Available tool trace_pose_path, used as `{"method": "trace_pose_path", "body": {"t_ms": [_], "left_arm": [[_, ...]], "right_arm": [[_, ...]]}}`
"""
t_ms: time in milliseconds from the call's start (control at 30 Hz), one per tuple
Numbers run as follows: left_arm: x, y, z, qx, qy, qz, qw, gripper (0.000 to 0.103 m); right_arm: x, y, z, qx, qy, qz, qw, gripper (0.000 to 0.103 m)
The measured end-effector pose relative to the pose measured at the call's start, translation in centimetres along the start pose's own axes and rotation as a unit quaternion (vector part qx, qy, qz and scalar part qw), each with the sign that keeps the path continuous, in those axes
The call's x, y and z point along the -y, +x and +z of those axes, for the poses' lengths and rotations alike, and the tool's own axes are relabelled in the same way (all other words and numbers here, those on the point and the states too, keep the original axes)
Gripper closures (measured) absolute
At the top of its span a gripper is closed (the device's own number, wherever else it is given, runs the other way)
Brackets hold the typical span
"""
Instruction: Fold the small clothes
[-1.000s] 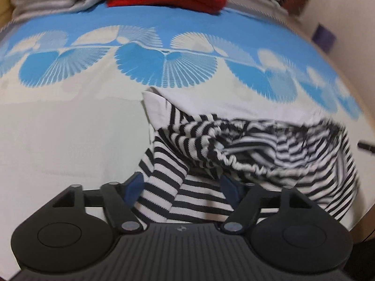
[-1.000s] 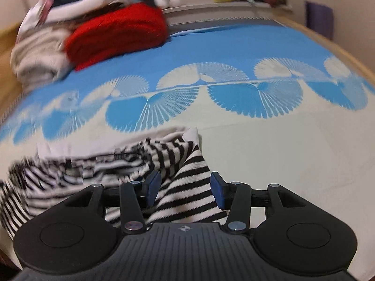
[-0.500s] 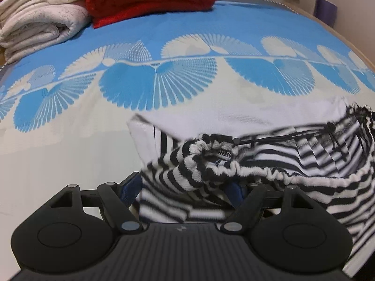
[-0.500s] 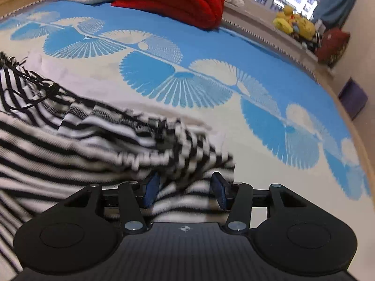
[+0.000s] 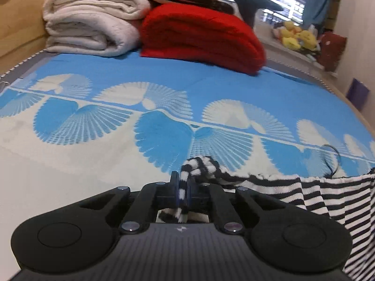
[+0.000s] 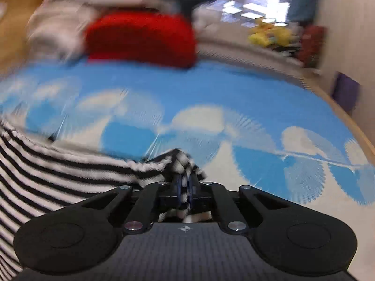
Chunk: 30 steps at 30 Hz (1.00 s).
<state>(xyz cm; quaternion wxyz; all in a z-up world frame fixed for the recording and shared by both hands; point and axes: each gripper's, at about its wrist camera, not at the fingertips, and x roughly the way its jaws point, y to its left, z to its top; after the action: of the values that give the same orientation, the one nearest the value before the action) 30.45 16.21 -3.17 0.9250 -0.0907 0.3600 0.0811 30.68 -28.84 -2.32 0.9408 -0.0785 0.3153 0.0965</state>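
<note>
The left claw [image 5: 182, 188] has just been closing and now pinches a bunched edge of the black-and-white striped garment [image 5: 328, 196] between its blue pads; a tuft of cloth pokes up just ahead of the tips, and the rest of the garment stretches away to the claw's right, its gathered waistband uppermost and a thin dark drawstring [image 5: 332, 157] looping above it. The right claw [image 6: 184, 187] has likewise just been closing and is clamped on the other bunched end of the same striped garment [image 6: 58, 171], which runs off to that claw's left. Beneath and ahead of both claws lies the bed [image 5: 70, 168], covered in a cream and blue fan-patterned sheet. Farther ahead, at the bed's far end, sit a folded red blanket [image 5: 201, 37] and, to its left, stacked cream blankets [image 5: 93, 30]. Beyond and to the right, yellow plush toys [image 5: 295, 37] rest on a window ledge. The right wrist view is blurred.
</note>
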Motion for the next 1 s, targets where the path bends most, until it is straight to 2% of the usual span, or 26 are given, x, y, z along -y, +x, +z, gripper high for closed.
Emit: {"method": "trace_pose_path", "body": {"t_ms": [100, 200, 267, 300, 367, 400, 433, 467, 500, 533, 600, 633, 667, 767, 833, 900, 1000], "left_arm": [[0.4, 0.7, 0.3, -0.001, -0.010, 0.006, 0.9999, 0.098], [0.3, 0.0, 0.9, 0.039, -0.030, 0.004, 0.9988, 0.098], [0.5, 0.6, 0.9, 0.043, -0.030, 0.016, 0.9985, 0.096], [0.5, 1.5, 0.7, 0.022, -0.029, 0.021, 0.9991, 0.091], [0.7, 4.7, 0.0, -0.074, -0.019, 0.018, 0.9969, 0.073], [0.7, 6.5, -0.9, -0.142, -0.019, 0.006, 0.9897, 0.069], [0.6, 6.9, -1.3, -0.167, -0.024, 0.004, 0.9857, 0.069], [0.5, 6.5, -1.3, -0.161, -0.028, 0.005, 0.9866, 0.067], [0.4, 5.8, -0.9, -0.149, -0.030, 0.003, 0.9883, 0.059], [0.0, 5.0, -0.7, -0.139, -0.036, 0.000, 0.9896, 0.046], [-0.9, 3.6, -0.8, -0.130, -0.057, -0.010, 0.9898, 0.038], [-1.5, 2.8, -0.8, -0.135, -0.066, -0.018, 0.9886, 0.038], [-1.9, 2.1, -0.8, -0.138, -0.069, -0.026, 0.9878, 0.038], [-3.8, -1.4, -1.2, -0.129, -0.089, -0.052, 0.9863, 0.038], [-5.5, -3.5, -1.4, -0.141, -0.133, -0.087, 0.9773, 0.038], [-6.9, -5.8, -1.6, -0.143, -0.150, -0.125, 0.9702, 0.038], [-8.4, -8.8, -2.9, -0.133, -0.140, -0.120, 0.9738, 0.039]], "right_arm": [[-0.1, 1.4, 0.7, -0.001, 0.032, -0.018, 0.999, 0.100], [-0.3, 3.1, 1.0, -0.023, 0.066, -0.032, 0.997, 0.100], [-0.3, 3.2, 1.6, 0.003, 0.091, -0.036, 0.995, 0.100], [-0.6, 3.1, 1.7, 0.019, 0.091, -0.041, 0.995, 0.100], [-1.2, 4.0, 1.6, 0.018, 0.082, -0.059, 0.995, 0.099], [-1.5, 5.2, 1.2, -0.012, 0.078, -0.065, 0.995, 0.098], [-1.7, 6.8, 0.5, -0.060, 0.072, -0.062, 0.994, 0.092], [-1.9, 8.5, -0.5, -0.129, 0.066, -0.052, 0.988, 0.091], [-1.9, 9.5, -1.5, -0.173, 0.068, -0.052, 0.981, 0.090], [-1.7, 9.5, -1.9, -0.183, 0.078, -0.054, 0.979, 0.088], [-1.3, 8.1, -1.3, -0.164, 0.088, -0.048, 0.981, 0.076], [-1.1, 7.0, -1.0, -0.150, 0.091, -0.045, 0.984, 0.065], [-0.7, 5.7, -0.8, -0.134, 0.098, -0.041, 0.985, 0.059], [1.3, 1.9, -0.9, -0.118, 0.129, -0.015, 0.985, 0.059], [3.1, -0.6, -1.0, -0.116, 0.152, -0.006, 0.981, 0.059], [5.1, -3.5, -1.1, -0.109, 0.191, 0.001, 0.976, 0.059], [7.3, -7.0, -2.4, -0.106, 0.227, 0.019, 0.968, 0.059]]}}
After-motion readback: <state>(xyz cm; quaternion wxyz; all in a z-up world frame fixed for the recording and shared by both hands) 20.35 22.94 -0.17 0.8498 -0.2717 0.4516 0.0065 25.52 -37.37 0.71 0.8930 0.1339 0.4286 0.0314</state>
